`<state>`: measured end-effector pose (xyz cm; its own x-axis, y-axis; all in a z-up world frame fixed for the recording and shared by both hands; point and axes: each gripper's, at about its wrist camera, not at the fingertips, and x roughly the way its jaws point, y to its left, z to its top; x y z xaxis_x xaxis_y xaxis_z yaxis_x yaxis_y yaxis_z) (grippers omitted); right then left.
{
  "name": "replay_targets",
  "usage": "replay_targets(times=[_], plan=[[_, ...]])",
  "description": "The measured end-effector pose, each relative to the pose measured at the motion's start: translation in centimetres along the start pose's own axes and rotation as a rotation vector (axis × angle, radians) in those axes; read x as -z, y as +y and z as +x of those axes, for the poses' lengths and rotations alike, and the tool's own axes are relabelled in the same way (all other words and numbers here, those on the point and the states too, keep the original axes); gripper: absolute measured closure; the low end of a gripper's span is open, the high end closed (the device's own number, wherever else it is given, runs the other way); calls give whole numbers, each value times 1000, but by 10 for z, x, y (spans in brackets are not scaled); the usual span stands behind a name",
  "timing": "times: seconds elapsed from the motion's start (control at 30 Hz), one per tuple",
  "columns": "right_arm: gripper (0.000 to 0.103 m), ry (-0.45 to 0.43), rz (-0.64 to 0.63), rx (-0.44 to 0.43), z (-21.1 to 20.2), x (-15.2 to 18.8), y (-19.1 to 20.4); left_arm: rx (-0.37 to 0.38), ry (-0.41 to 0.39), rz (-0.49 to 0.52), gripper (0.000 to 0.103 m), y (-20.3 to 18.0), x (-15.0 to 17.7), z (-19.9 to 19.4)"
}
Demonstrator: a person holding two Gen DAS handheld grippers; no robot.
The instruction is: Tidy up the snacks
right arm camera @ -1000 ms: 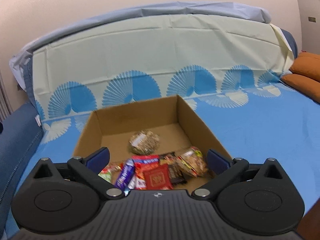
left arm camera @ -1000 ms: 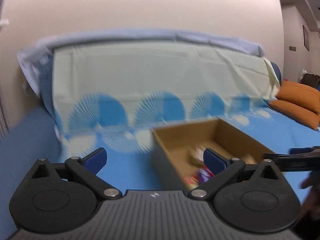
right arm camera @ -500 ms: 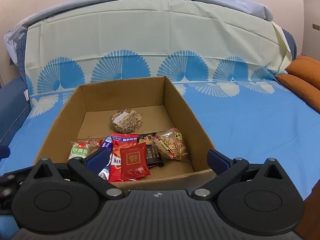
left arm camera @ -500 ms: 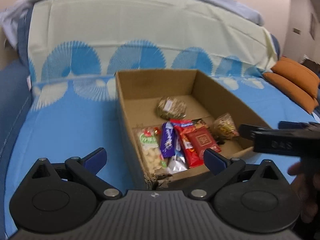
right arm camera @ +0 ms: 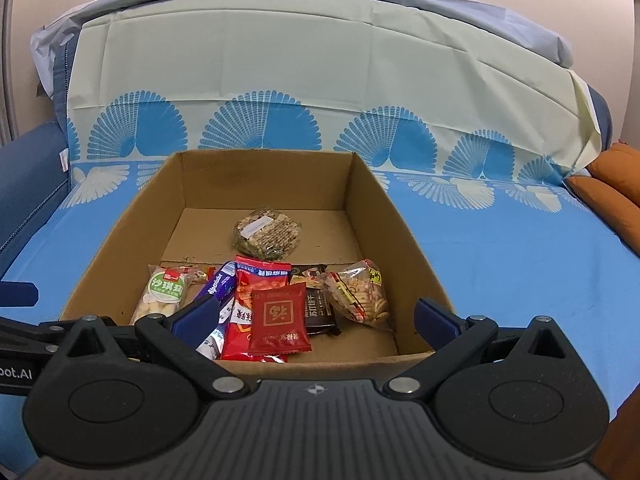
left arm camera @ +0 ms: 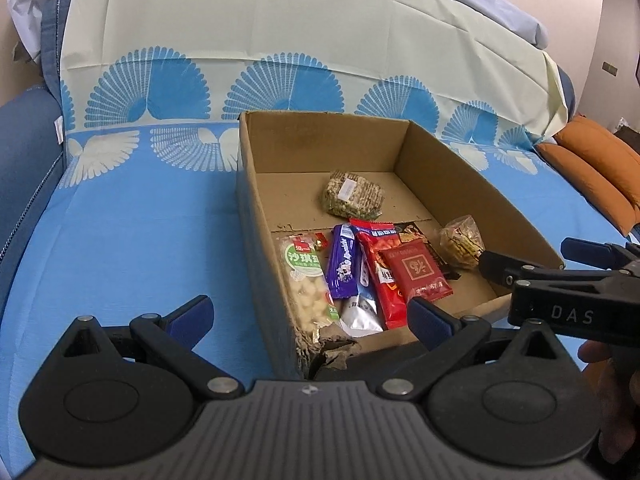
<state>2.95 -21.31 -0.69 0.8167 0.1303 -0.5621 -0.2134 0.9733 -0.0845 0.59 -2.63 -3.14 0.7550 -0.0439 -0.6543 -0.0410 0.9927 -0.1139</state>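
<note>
An open cardboard box (left arm camera: 256,240) (right arm camera: 400,232) rests on the blue cloth. Near its front lie a green-labelled puff pack (left arm camera: 306,276), a purple bar (left arm camera: 342,266), a long red packet (left arm camera: 380,280), a red square sachet (right arm camera: 278,320), a dark brown pack (right arm camera: 318,306) and a clear cracker bag (right arm camera: 360,292). A round grain cake pack (right arm camera: 266,232) sits alone further back. My left gripper (left arm camera: 308,316) is open at the box's torn front left corner. My right gripper (right arm camera: 316,320) (left arm camera: 536,258) is open over the front edge. Neither holds anything.
The box sits on a sofa seat covered by a blue fan-patterned cloth (right arm camera: 500,260) that runs up the backrest. Orange cushions (left arm camera: 592,160) lie at the right, a dark blue armrest (left arm camera: 24,152) at the left. A hand (left arm camera: 608,364) holds the right gripper.
The left view has swung down from the sofa back onto the box. Both grippers have moved in toward the box's front edge and stay open.
</note>
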Motion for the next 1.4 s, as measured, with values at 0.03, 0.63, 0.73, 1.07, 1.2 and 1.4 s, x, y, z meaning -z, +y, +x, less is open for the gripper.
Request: replay_targets(times=[0.03,0.63,0.73,1.07,1.2,1.4], plan=[[1,0,1,0,0,0,-1,0,2,-3,0,0,0,0],[1,4,-4,-3,2,0,2,10,22,-13,0,-1,0,4],[1,3,-6,-3,2,0,2,11,21,-12,0,-2,0,4],[1,4,-6,-4,2,0,2,16,19,-9,0,-3,1,4],[1,2,-5,-3,2,0,2,18,19,-6,0,-3,1,4],[1,2,-6,-4,3,0,2,19,17,-3,0,-3,1,4]])
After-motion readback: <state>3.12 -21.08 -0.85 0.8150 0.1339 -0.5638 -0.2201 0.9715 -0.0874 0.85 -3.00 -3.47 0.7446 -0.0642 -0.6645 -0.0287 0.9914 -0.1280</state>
